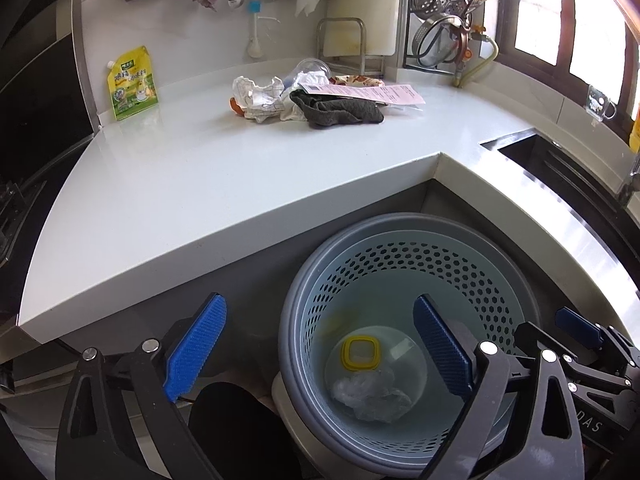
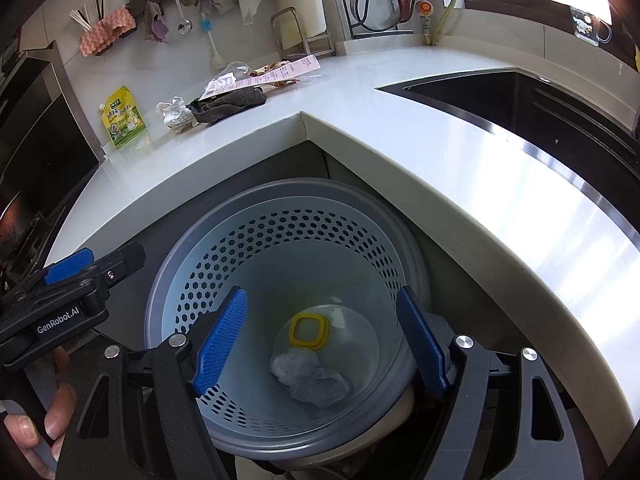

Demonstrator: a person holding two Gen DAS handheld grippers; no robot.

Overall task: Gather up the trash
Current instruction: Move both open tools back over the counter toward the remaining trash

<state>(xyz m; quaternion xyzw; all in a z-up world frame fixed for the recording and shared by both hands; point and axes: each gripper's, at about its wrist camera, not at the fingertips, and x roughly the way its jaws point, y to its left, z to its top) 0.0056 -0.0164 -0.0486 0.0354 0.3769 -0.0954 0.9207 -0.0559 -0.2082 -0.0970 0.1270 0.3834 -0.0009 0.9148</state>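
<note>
A perforated blue-grey bin (image 1: 460,240) (image 2: 360,208) stands on the floor in the counter's inner corner. In it lie a yellow-rimmed lid (image 1: 360,354) (image 2: 309,330) and crumpled clear plastic (image 1: 372,396) (image 2: 312,380). My left gripper (image 1: 320,348) is open and empty over the bin's left rim. My right gripper (image 2: 320,340) is open and empty directly above the bin. On the counter lie crumpled paper (image 1: 256,94) (image 2: 174,114), a dark cloth (image 1: 336,110) (image 2: 232,104), a long receipt (image 1: 368,92) (image 2: 276,72), a clear plastic cup (image 1: 310,68) (image 2: 236,68) and a yellow pouch (image 1: 132,84) (image 2: 122,118).
The white L-shaped counter (image 1: 200,184) (image 2: 460,152) wraps around the bin. A dark sink (image 1: 560,168) (image 2: 520,104) lies at the right. Utensils and cloths hang on the back wall; a dish rack (image 1: 448,12) stands in the corner. A dark oven front is at the left.
</note>
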